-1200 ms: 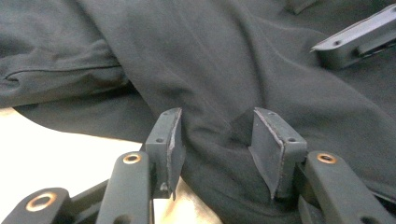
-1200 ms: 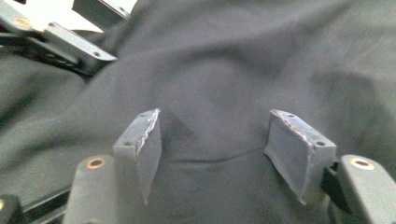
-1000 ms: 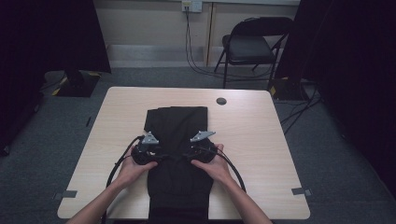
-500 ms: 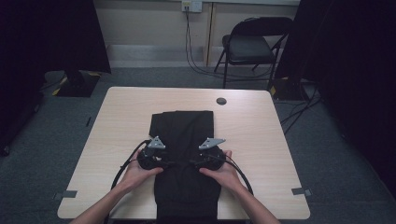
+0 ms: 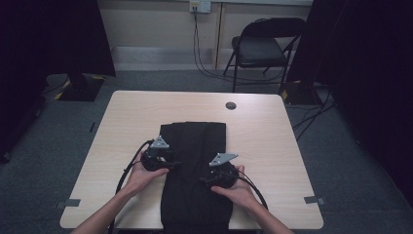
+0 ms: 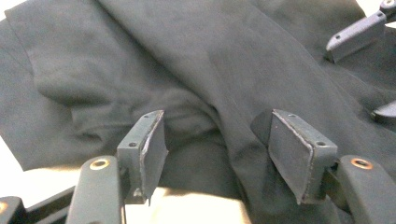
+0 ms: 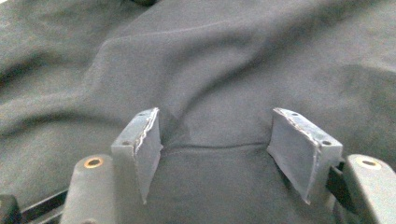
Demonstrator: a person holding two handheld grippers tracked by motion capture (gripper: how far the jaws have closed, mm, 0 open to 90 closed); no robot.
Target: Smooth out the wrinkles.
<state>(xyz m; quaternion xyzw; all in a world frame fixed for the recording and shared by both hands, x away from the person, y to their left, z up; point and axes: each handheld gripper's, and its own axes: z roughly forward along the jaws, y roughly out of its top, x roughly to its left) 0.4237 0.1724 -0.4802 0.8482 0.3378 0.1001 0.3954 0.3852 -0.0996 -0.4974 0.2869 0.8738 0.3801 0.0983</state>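
A black folded garment (image 5: 195, 146) lies lengthwise on the light wooden table (image 5: 272, 141), its near end reaching the table's front edge. My left gripper (image 5: 174, 165) rests at the garment's left edge and points right across it. Its jaws have just been opening and now stand open (image 6: 212, 135) over the cloth's edge, the pads clear of it. My right gripper (image 5: 203, 180) sits at the garment's right edge, nearer the person, pointing left. It is open (image 7: 215, 135), with a cloth fold and seam lying between the pads. The right gripper's fingers (image 6: 355, 30) show in the left gripper view.
A round cable hole (image 5: 231, 105) sits near the table's far edge. Black cables (image 5: 127, 170) loop from the grippers over the near table. A folding chair (image 5: 263, 44) stands behind the table, and dark curtains hang on both sides.
My right gripper has slid along the garment's right edge toward the person. The left hand has stayed about where it was.
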